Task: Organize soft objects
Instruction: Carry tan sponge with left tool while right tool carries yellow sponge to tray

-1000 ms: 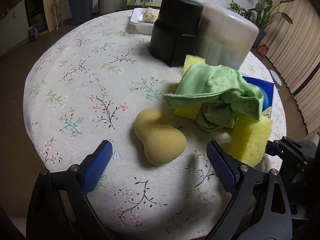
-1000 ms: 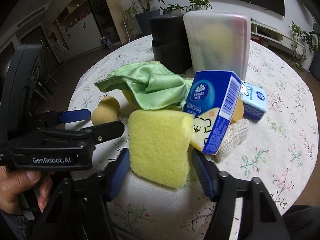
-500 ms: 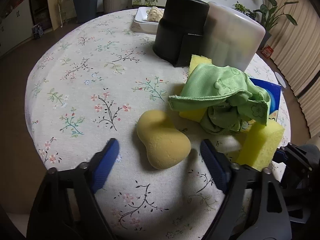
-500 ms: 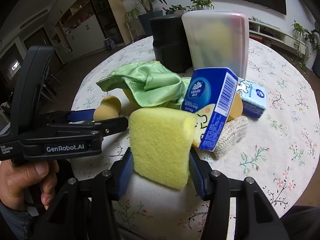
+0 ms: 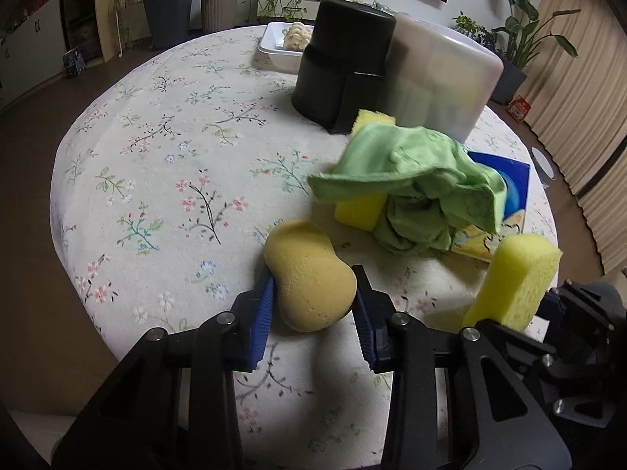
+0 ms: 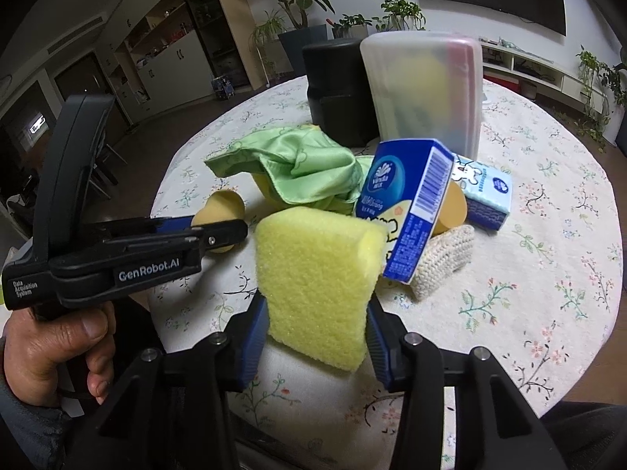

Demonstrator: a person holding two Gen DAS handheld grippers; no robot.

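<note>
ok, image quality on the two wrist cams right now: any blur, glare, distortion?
Left wrist: strong fisheye bend with dark corners; the green cloth and frosted box look motion-smeared, the tan sponge sharp with a soft shadow under it. Right wrist: same curvature; the yellow sponge is crisp, the frosted box's edges are slightly soft. No harsh glare in either.

Home living room: round table with floral tablecloth (image 5: 164,164), potted plants (image 5: 168,4) beyond its far edge, curtains (image 5: 580,109) beside it, wall cabinets (image 6: 164,66) behind.
</note>
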